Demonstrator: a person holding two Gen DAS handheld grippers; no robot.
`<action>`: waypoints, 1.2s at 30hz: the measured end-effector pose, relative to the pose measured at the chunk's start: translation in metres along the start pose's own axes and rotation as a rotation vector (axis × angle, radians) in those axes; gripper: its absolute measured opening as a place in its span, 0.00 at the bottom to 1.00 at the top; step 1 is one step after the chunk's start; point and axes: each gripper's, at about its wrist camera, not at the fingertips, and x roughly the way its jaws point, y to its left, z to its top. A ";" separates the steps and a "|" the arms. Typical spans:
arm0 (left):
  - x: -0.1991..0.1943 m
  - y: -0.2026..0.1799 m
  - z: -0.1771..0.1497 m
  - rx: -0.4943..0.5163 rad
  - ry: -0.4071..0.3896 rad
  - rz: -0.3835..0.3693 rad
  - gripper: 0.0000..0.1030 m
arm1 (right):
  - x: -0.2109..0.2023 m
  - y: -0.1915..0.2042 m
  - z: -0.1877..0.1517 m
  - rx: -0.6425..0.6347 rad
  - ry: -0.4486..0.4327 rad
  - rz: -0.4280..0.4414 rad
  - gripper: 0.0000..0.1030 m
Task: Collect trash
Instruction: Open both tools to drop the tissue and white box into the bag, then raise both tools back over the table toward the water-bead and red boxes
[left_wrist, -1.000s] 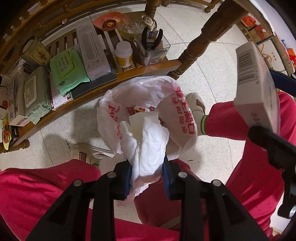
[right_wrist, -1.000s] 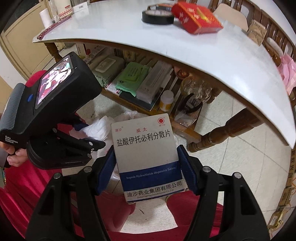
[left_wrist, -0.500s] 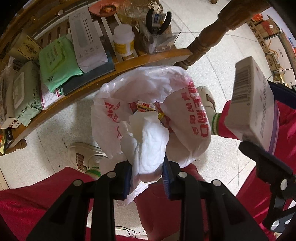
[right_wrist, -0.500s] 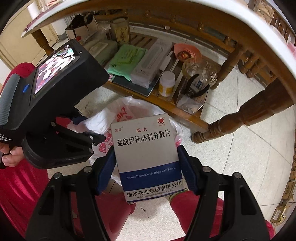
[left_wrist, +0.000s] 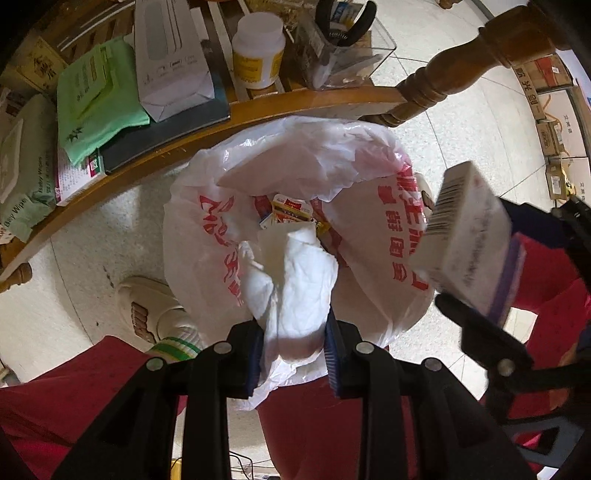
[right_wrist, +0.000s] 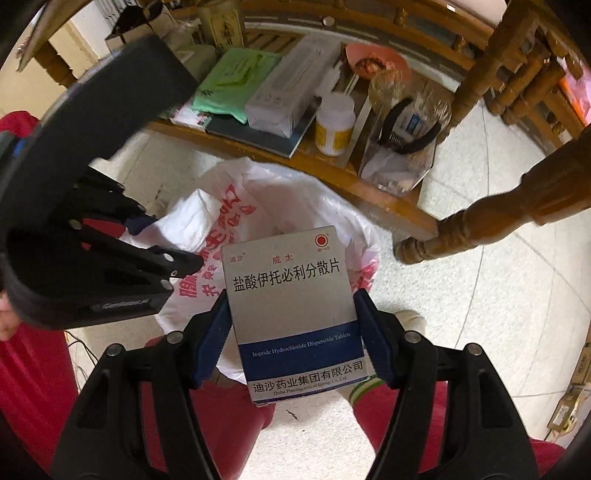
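My left gripper is shut on a crumpled white tissue and holds it over the open mouth of a white plastic bag with red print. Small boxes lie inside the bag. My right gripper is shut on a white and blue medicine box and holds it above the bag's near rim. The box also shows at the right of the left wrist view. The left gripper's body shows at the left of the right wrist view.
A wooden shelf under the table holds green wipes, a white box, a white bottle and a clear tub with pliers. A turned table leg stands right of the bag. Red-trousered legs and a white shoe flank the bag.
Both grippers have moved down and closer to the bag. The medicine box has come in over the bag's rim. The tissue now hangs over the bag's opening.
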 end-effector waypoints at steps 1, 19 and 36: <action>0.002 0.001 0.000 -0.002 0.002 0.002 0.27 | 0.004 -0.001 0.000 0.006 0.008 0.004 0.63; 0.018 -0.003 0.006 -0.003 0.042 -0.059 0.27 | 0.026 0.001 0.004 0.010 0.051 0.022 0.63; 0.026 0.011 0.012 -0.070 0.083 -0.044 0.62 | 0.030 -0.008 0.004 0.052 0.065 0.033 0.74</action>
